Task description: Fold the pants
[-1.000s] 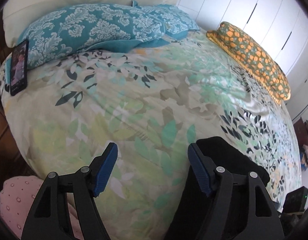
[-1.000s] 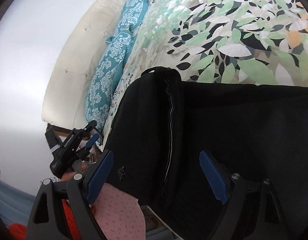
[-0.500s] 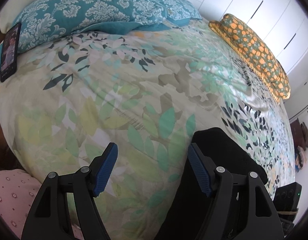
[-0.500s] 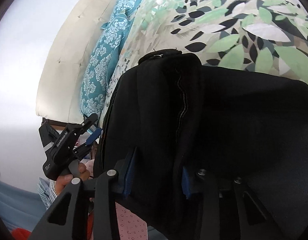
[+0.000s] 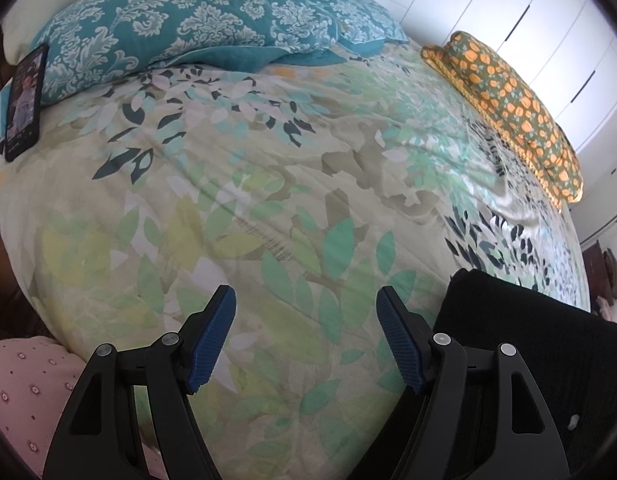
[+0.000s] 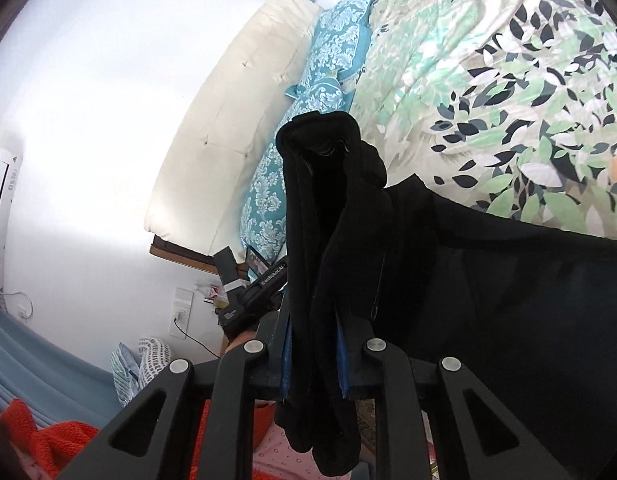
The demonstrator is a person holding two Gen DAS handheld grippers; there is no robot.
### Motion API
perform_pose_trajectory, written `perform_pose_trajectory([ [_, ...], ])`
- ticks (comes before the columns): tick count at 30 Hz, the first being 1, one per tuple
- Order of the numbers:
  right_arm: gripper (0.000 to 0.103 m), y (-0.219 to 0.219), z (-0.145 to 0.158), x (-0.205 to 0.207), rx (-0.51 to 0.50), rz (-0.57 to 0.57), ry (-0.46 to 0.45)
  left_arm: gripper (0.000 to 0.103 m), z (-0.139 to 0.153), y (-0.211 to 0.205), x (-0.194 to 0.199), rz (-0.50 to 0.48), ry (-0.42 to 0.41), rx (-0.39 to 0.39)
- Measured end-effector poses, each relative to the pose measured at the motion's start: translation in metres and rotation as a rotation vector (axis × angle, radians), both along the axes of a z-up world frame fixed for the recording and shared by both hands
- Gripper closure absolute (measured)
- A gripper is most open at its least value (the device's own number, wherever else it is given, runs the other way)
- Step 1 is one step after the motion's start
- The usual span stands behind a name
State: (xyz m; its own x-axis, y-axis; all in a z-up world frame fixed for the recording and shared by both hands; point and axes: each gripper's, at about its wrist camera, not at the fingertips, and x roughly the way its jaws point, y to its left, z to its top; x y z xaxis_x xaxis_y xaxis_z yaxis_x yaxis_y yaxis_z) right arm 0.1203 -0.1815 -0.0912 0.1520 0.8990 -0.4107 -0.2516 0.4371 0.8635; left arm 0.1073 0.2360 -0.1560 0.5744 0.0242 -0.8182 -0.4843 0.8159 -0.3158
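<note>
Black pants (image 6: 488, 280) lie on the leaf-print bedspread (image 5: 268, 180). One edge of them is bunched up and raised off the bed. My right gripper (image 6: 314, 344) is closing on that bunched edge, and its blue pads press the fabric from both sides. In the left wrist view the pants (image 5: 548, 360) show at the lower right. My left gripper (image 5: 306, 300) stands open over bare bedspread just left of them, with nothing between its fingers. The right wrist view also catches the left gripper (image 6: 252, 296) beyond the raised cloth, held in a hand.
Teal patterned pillows (image 5: 188, 28) and a cream headboard (image 6: 228, 120) line the head of the bed. A phone (image 5: 24, 100) leans by the pillows. A folded orange-flowered blanket (image 5: 508, 96) lies at the far side. Pink dotted cloth (image 5: 24, 392) shows at the near edge.
My right gripper went from wide open to clamped on the pants' edge and rose, pulling the fabric up into a bunch. The left gripper stayed open and barely moved.
</note>
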Motion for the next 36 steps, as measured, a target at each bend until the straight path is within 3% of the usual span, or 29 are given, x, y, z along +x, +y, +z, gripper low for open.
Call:
perform_pose_trajectory([
  [5, 0.085, -0.044, 0.0, 0.001, -0.02, -0.08, 0.039, 0.029, 0.002, -0.008, 0.001, -0.031, 0.0, 0.028],
  [10, 0.085, -0.116, -0.011, -0.007, -0.011, -0.218, 0.09, 0.029, 0.002, -0.016, 0.003, -0.065, 0.006, 0.048],
  [15, 0.085, -0.156, -0.013, -0.014, -0.061, -0.241, 0.087, 0.029, 0.004, -0.025, 0.003, -0.1, 0.007, 0.074],
  [21, 0.085, -0.169, -0.057, -0.007, -0.136, -0.274, 0.144, 0.029, 0.005, -0.042, 0.005, -0.169, 0.008, 0.105],
  [25, 0.085, -0.178, -0.097, -0.009, -0.217, -0.298, 0.186, 0.028, 0.007, -0.07, 0.004, -0.28, 0.007, 0.145],
  [28, 0.079, -0.179, -0.103, -0.011, -0.24, -0.304, 0.164, 0.028, 0.009, -0.097, 0.001, -0.385, 0.003, 0.169],
  [29, 0.071, -0.179, -0.098, -0.009, -0.258, -0.308, 0.154, 0.028, 0.01, -0.106, 0.0, -0.421, 0.0, 0.177],
  [31, 0.063, -0.175, -0.078, -0.011, -0.366, -0.285, 0.082, 0.028, 0.013, -0.124, -0.004, -0.502, -0.01, 0.193],
  [33, 0.062, -0.164, -0.049, -0.022, -0.486, -0.2, -0.037, 0.028, 0.017, -0.141, -0.009, -0.572, -0.023, 0.217],
  [36, 0.062, -0.132, -0.019, -0.047, -0.633, 0.023, -0.2, 0.028, 0.022, -0.158, -0.014, -0.633, -0.035, 0.253],
])
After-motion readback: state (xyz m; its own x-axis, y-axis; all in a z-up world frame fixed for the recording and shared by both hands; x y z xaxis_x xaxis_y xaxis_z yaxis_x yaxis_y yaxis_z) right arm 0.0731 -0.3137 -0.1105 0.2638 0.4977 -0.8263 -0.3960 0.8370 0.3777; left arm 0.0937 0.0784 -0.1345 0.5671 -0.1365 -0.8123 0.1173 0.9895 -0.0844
